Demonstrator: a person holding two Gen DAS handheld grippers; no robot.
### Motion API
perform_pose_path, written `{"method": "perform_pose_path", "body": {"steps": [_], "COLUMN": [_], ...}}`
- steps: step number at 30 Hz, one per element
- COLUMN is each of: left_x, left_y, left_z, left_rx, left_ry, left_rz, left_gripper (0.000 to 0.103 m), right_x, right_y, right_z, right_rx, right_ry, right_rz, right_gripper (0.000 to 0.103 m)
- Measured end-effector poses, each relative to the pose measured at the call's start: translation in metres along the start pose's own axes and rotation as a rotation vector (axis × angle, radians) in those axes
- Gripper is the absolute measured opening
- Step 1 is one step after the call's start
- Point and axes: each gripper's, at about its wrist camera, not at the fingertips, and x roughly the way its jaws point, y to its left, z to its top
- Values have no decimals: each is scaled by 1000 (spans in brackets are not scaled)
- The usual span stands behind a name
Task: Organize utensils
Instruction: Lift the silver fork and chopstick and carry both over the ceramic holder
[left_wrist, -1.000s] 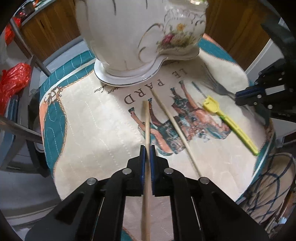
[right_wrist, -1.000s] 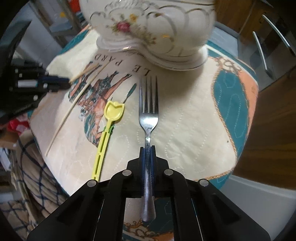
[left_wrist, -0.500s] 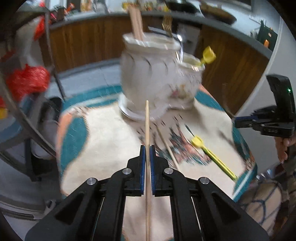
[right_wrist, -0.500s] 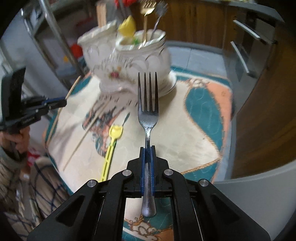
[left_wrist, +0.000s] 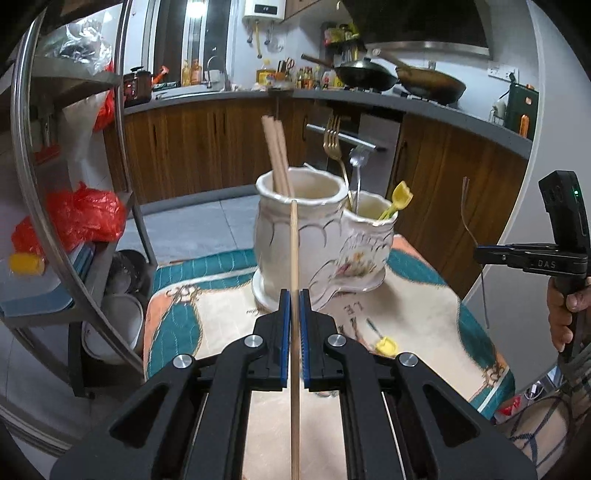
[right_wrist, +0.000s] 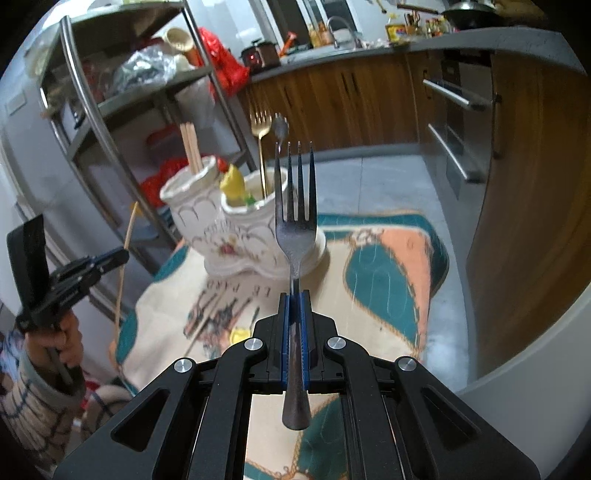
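My left gripper (left_wrist: 294, 295) is shut on a wooden chopstick (left_wrist: 294, 251), held upright above the table, in front of the white ceramic two-pot holder (left_wrist: 295, 236). The holder's larger pot holds chopsticks (left_wrist: 277, 155); its smaller pot (left_wrist: 369, 236) holds forks and a yellow spoon. My right gripper (right_wrist: 294, 299) is shut on a silver fork (right_wrist: 295, 225), tines up, lifted in front of the holder (right_wrist: 192, 214). A yellow plastic spoon (right_wrist: 239, 335) and one chopstick (right_wrist: 207, 325) lie on the printed cloth.
The small round table carries a teal and orange printed cloth (right_wrist: 388, 266). A metal shelf rack (left_wrist: 74, 206) with red bags stands left. Wooden kitchen cabinets (right_wrist: 369, 99) and a counter run behind. The right gripper shows in the left wrist view (left_wrist: 517, 254).
Both grippers have lifted off the table and tilted up, carrying the chopstick and the fork. The holder's open tops have come into view.
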Motion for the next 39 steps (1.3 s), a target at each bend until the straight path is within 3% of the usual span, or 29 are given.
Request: {"method": "perform_pose_path", "body": {"steps": [11,22,32,39], "left_x": [2,5,1,18], "left_y": [4,1,7,9], "left_z": [25,67,117,132], "left_rx": [-58,-94,-131,-104], "left_ry": [-86,-213,-432,-549], "left_rz": [-39,-95,-117,-65], "left_gripper": [5,4,5,5], "right_x": [-24,-9,8,40], "right_y": [6,15,29,44], "right_z": [37,77,113,125], "right_rx": [17,15,-42,-115], "right_ry": [-172,-264,-399,-406], "right_rz": [70,140,80,38], "right_gripper": [6,6,6,6]}}
